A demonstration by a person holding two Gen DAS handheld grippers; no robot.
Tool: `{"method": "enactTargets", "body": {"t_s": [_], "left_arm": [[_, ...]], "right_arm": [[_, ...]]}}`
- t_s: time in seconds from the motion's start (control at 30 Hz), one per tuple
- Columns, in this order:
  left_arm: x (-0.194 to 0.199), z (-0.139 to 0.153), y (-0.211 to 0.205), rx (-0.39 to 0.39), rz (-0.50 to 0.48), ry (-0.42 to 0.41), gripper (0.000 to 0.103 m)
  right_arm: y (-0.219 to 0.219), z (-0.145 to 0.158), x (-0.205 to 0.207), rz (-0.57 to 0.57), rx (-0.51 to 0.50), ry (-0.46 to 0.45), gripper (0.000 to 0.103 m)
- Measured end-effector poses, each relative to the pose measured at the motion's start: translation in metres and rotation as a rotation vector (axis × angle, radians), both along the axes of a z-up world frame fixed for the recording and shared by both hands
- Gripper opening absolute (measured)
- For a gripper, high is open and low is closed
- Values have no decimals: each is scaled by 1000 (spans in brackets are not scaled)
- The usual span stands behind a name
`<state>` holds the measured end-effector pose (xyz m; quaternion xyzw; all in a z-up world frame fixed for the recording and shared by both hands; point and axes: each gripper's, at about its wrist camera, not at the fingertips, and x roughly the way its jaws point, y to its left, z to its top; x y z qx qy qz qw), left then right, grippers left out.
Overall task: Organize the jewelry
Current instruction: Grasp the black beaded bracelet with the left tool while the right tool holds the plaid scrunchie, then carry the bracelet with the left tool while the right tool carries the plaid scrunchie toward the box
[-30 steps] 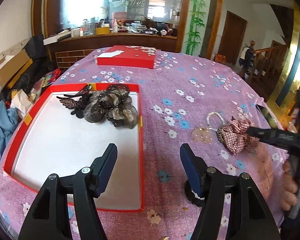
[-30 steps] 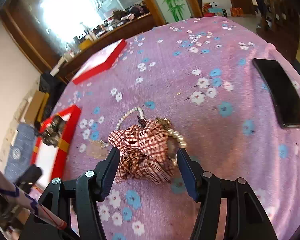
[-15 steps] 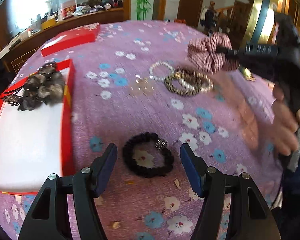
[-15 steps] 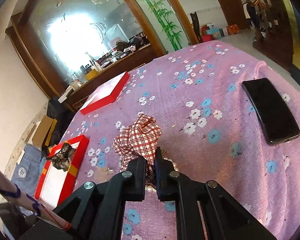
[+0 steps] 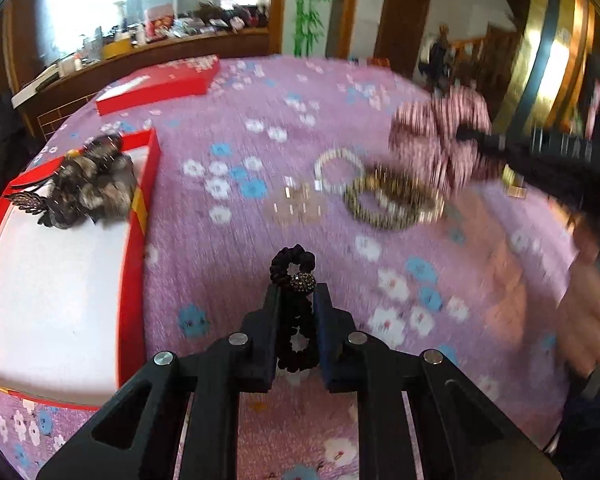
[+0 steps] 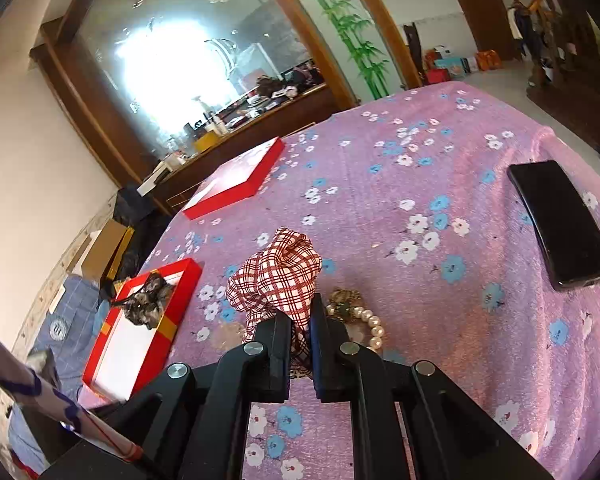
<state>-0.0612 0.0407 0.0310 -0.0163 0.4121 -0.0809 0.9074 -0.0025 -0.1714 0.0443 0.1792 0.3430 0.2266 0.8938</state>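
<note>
Both tongs are gripping: the left tongs (image 5: pixel 296 300) are clenching the black scrunchie (image 5: pixel 294 276), the right tongs (image 6: pixel 300 320) the plaid scrunchie (image 6: pixel 278 276). The red box (image 5: pixel 140 208) is lying leftward, nearer the left tongs.

Black phone (image 6: pixel 560 222) on floral tablecloth (image 6: pixel 380 208)

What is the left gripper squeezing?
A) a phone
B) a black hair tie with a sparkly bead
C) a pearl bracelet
B: the left gripper is shut on the black hair tie, whose sparkly bead sits between its fingertips.
</note>
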Motion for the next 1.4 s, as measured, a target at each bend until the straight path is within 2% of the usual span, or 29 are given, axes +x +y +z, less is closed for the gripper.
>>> {"method": "enactTargets", "body": {"t_s": [0.27,0.37,0.57,1.4], "left_arm": [[8,26,5,19,113,-122,15],[14,25,5,47,162,-139,15],[16,25,8,56,213,-163,15],[2,24,3,122,225,-171,16]], "right_arm": [[23,2,-9,83,-54,-45,8],[27,2,-11,100,-69,-55,8],[30,0,-11,116,-82,-55,9],[33,-2,-10,120,-98,-57,9]]}}
